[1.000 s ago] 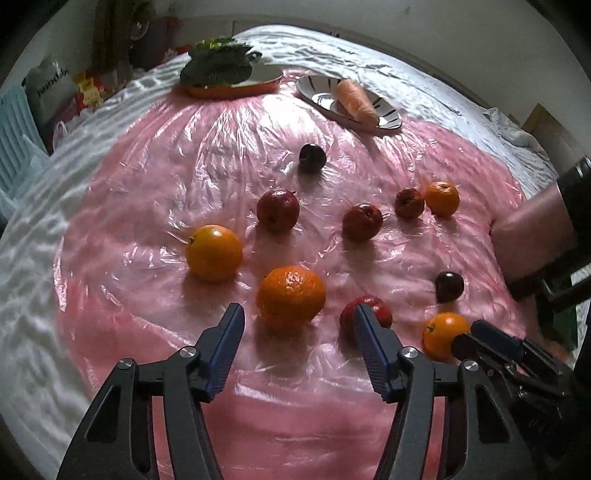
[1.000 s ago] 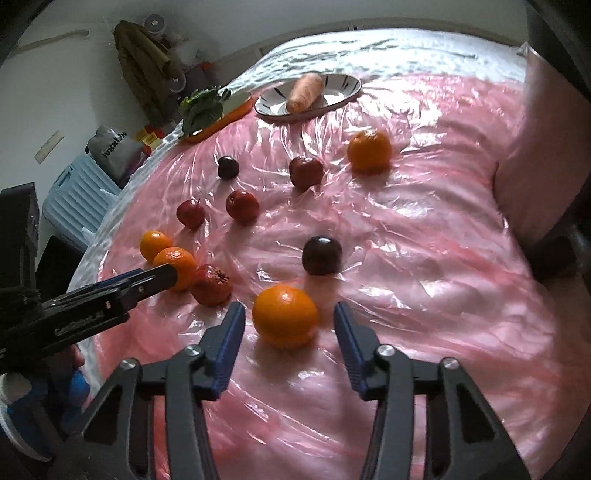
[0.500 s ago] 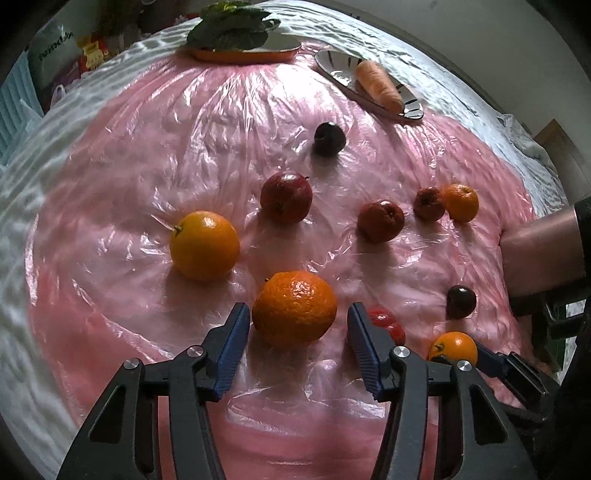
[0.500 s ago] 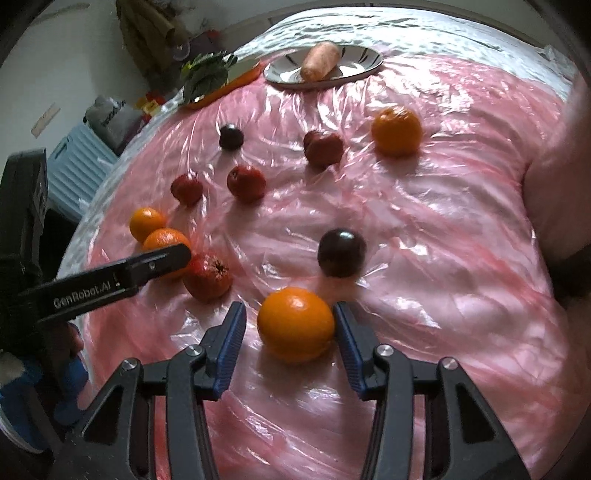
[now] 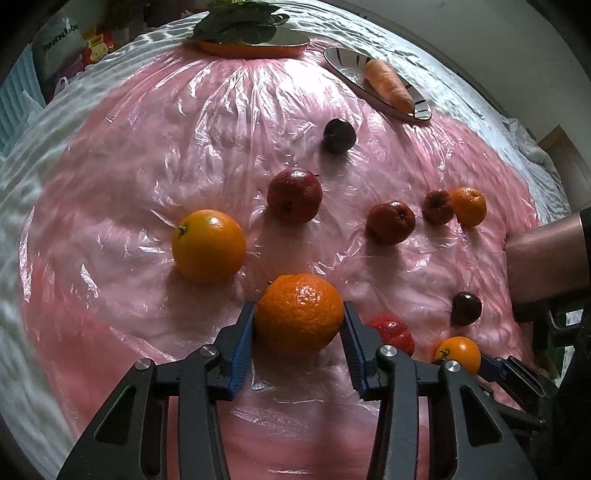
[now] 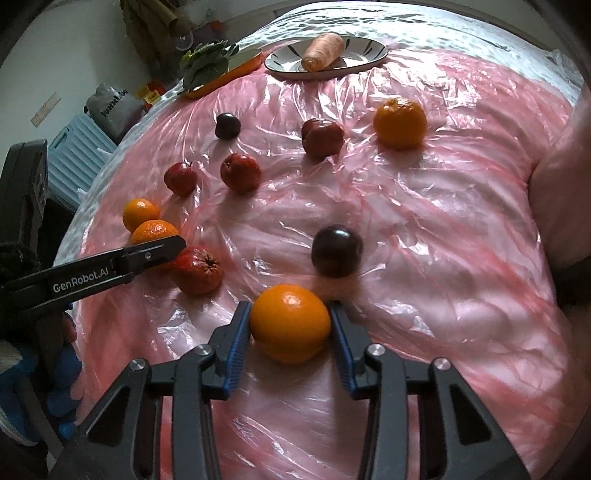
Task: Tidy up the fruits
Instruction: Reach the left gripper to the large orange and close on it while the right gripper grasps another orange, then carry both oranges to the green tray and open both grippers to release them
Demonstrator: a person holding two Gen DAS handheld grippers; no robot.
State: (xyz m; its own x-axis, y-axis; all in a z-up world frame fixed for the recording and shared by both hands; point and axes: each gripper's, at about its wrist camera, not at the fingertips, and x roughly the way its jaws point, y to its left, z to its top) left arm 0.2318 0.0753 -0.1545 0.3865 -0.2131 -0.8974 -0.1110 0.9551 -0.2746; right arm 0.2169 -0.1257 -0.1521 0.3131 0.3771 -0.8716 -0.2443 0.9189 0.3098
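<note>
The bumpy-skinned mandarin point(image 5: 299, 314) sits between the blue pads of the left tongs point(image 5: 298, 334), whose jaws have just been closing; both pads now touch its sides, so the left tongs are clamped on it while it rests on the pink plastic sheet point(image 5: 147, 155) covering the table. The smooth orange point(image 6: 290, 323) sits likewise between the pads of the right tongs point(image 6: 290, 332), jaws just closed in, both pads in contact with its sides; it is on the sheet near the front edge. Just beyond it lies a dark plum point(image 6: 336, 251). To its left a red apple point(image 6: 197, 269) lies beside the left tongs' finger. In the left wrist view, a second smooth orange point(image 5: 208, 243) lies just left of the mandarin, two more red apples point(image 5: 294, 194) farther back, and a second dark plum point(image 5: 339, 134) beyond them. A small orange point(image 5: 469, 205) touches a small red fruit point(image 5: 437, 206) at the right. At the far edge stand a striped plate point(image 5: 343, 62) holding a carrot point(image 5: 388, 86) and an orange dish point(image 5: 236, 48) holding leafy greens point(image 5: 240, 26). A person's forearm point(image 5: 543, 254) enters from the right.
</note>
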